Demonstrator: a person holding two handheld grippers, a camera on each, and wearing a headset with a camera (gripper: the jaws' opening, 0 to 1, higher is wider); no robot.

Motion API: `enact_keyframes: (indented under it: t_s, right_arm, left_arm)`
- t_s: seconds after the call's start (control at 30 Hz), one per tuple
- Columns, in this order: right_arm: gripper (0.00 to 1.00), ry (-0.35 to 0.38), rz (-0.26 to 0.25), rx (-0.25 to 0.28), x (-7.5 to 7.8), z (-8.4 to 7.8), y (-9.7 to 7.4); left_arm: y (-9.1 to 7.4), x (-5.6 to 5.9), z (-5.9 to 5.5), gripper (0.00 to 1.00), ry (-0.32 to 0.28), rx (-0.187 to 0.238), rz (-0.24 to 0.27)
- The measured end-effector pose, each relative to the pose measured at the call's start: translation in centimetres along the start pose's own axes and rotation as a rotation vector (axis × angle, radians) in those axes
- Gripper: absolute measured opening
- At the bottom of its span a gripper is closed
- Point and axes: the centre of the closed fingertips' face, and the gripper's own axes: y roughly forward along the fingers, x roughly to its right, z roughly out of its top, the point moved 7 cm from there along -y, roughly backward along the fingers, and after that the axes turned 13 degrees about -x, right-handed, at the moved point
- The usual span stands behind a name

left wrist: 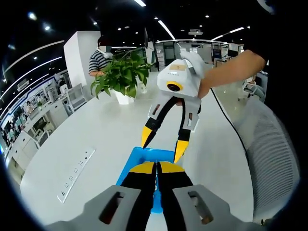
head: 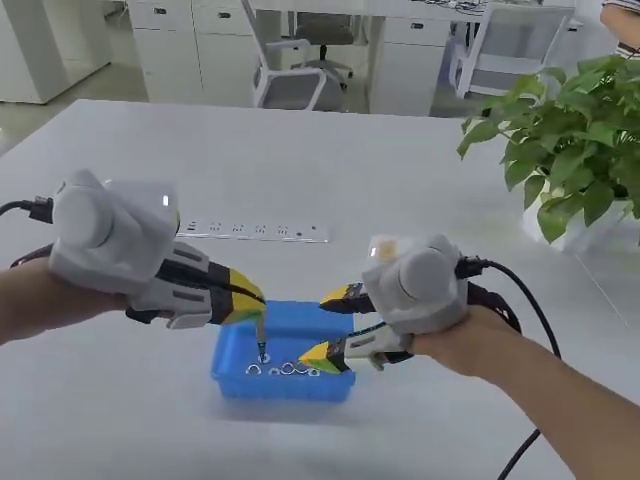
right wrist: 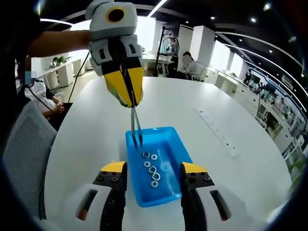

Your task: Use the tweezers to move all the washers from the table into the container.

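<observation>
— Where do the washers lie?

— Inside the container, a blue tray on the white counter. Some six of them sit in a loose row along its floor, toward the end nearer the right hand-held gripper.

— And that hand-held gripper's jaws?

— Spread wide and pinching nothing. Its yellow tips stand one to each side of the container's end, low over the rim.

— The left hand-held gripper?

— It hangs over the opposite end of the container, its jaws pressed together on the upper end of the tweezers. The tweezers point straight down into the container, their tips just beside the first washer of the row. Whether they pinch a washer, the pictures are too small to tell.

— What else is on the counter?

— A white power strip lies beyond the container, well apart from it. A green plant in a white pot stands farther off, on the right hand-held gripper's side of the container.
</observation>
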Motion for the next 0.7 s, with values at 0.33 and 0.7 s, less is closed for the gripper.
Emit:
enact_keyframes:
  t_s: [0.33,0.7]
  right_arm:
    - [0.56,0.077,-0.052,-0.015,-0.8,-1.6,-1.7]
    - [0.64,0.15,-0.077,-0.014,-2.7,-3.5,-3.0]
  left_arm:
    - [-0.9,0.9,0.0,0.05,-0.003,0.003,0.003]
    - [-1.4,2.5,-0.3,0.05,-0.012,0.005,-0.016]
